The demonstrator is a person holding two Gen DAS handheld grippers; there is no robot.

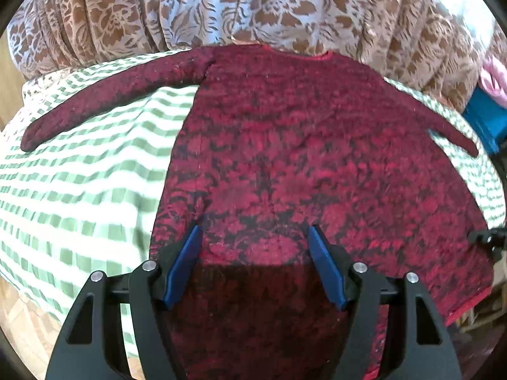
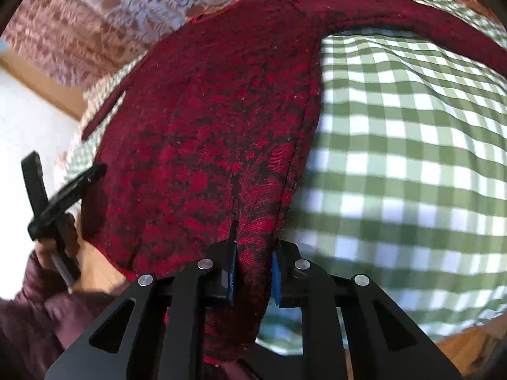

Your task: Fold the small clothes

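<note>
Left gripper: my left gripper stands well apart, both blue pads clear, hovering over the lower middle of the sweater with nothing pinched between them.
Right gripper: my right gripper is drawn close together, clamped on a bunched fold of the sweater near its hem edge; the cloth rises in a ridge between the pads.
Sweater: the red and black patterned sweater lies spread flat, neckline away from me, one sleeve stretched out to the left in my left view, the other running off to the right.
Surface: it rests on a green and white checked cloth; I cannot tell whether a counter or a bed lies under it.
Backdrop: a brown floral curtain hangs behind.
Hand: in my right view I see a hand in a purple sleeve holding the black handle of the other gripper, just beside the sweater's hem.
Writing: I can read no label, brand or text anywhere.
</note>
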